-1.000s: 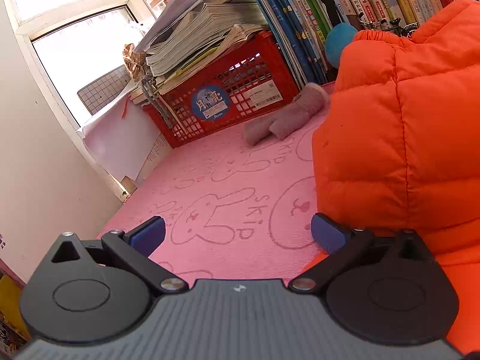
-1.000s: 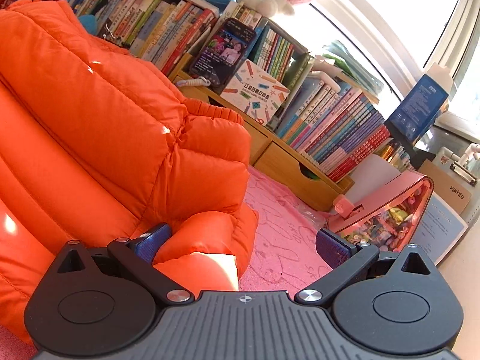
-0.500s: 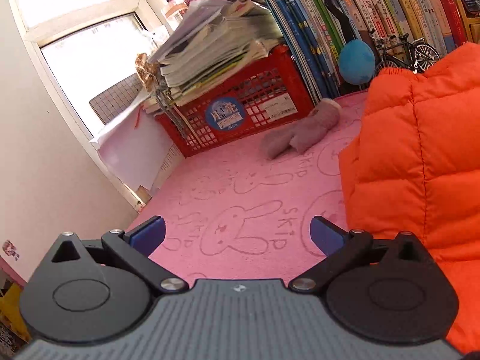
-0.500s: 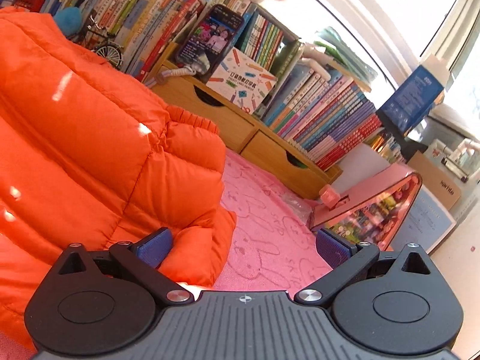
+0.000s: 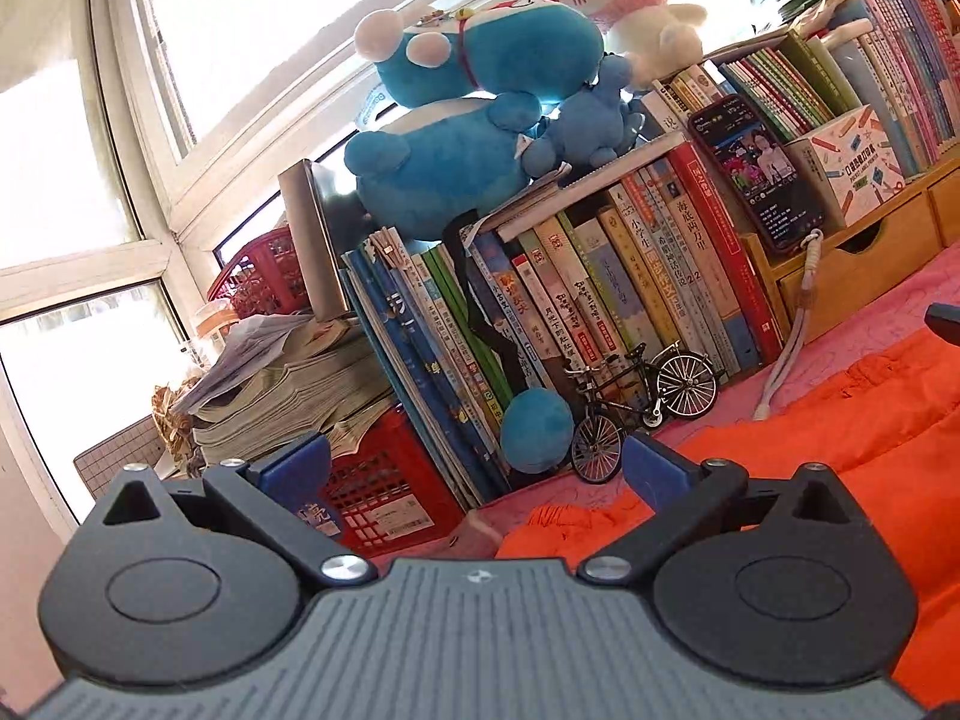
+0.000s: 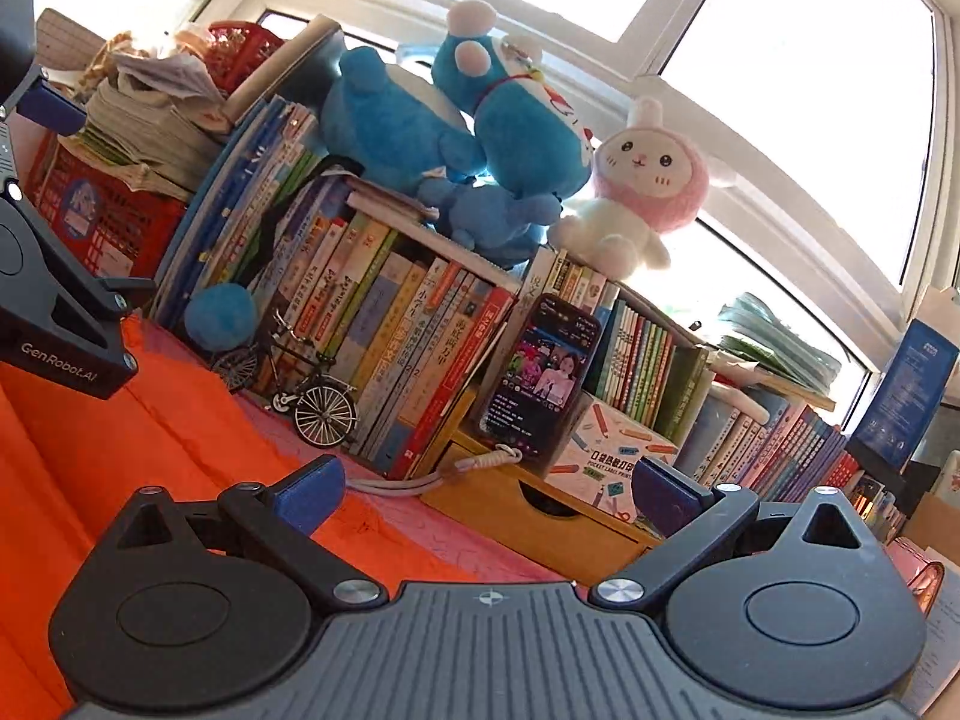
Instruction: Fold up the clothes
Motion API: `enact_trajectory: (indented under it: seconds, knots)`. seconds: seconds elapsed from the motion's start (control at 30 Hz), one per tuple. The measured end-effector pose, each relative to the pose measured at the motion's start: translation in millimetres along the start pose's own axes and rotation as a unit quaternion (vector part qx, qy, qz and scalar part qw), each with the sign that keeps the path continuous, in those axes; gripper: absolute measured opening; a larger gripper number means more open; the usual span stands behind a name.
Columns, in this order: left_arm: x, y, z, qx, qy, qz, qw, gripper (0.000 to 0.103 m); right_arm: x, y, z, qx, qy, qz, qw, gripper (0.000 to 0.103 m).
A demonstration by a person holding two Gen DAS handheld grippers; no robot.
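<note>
An orange puffer jacket [image 5: 840, 438] lies low on the pink mat [image 5: 870, 306], to the right of and under my left gripper [image 5: 474, 471]. That gripper is open with nothing between its blue pads. In the right wrist view the jacket [image 6: 120, 450] fills the lower left. My right gripper [image 6: 486, 498] hovers open over the jacket's edge and the mat, holding nothing. The left gripper's body shows at that view's left edge, above the jacket, with one of its fingertips [image 6: 51, 108] in sight.
A row of books [image 5: 600, 288] backs the mat, with plush toys [image 5: 480, 60] on top. A model bicycle [image 5: 648, 402] and a blue ball [image 5: 537, 429] stand before the books. A red crate [image 5: 384, 480] holding papers is at left; wooden drawers [image 6: 540, 516] and a phone [image 6: 546, 372] are at right.
Both grippers have risen and tilted up from the jacket, so both views now face the bookshelf. The jacket, bulging high before, now lies low and flatter. Both stay open.
</note>
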State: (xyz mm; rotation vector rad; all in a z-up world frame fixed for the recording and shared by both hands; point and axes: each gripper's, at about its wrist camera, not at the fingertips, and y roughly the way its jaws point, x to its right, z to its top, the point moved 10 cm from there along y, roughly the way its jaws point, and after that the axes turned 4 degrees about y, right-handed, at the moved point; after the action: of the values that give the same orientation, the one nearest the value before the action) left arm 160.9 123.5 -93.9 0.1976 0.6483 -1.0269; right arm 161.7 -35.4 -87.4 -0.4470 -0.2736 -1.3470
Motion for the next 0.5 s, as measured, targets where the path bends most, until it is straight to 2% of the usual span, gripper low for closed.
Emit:
enact_trajectory:
  seconds: [0.17, 0.23, 0.5]
  knots:
    - [19.0, 27.6, -26.4, -0.043, 0.049, 0.005, 0.9979, 0.103, -19.3, 22.7, -16.1, -0.026, -0.004, 0.027, 0.999, 0.103]
    - [21.5, 31.8, -35.2, -0.059, 0.052, 0.001, 0.9969, 0.103, -27.6, 28.0, -23.3, -0.035, -0.005, 0.035, 0.999, 0.103]
    - [40.4, 37.4, -53.8, -0.088, 0.097, 0.006, 0.9914, 0.103, -31.8, 44.7, -58.4, -0.091, -0.007, 0.02, 0.996, 0.103]
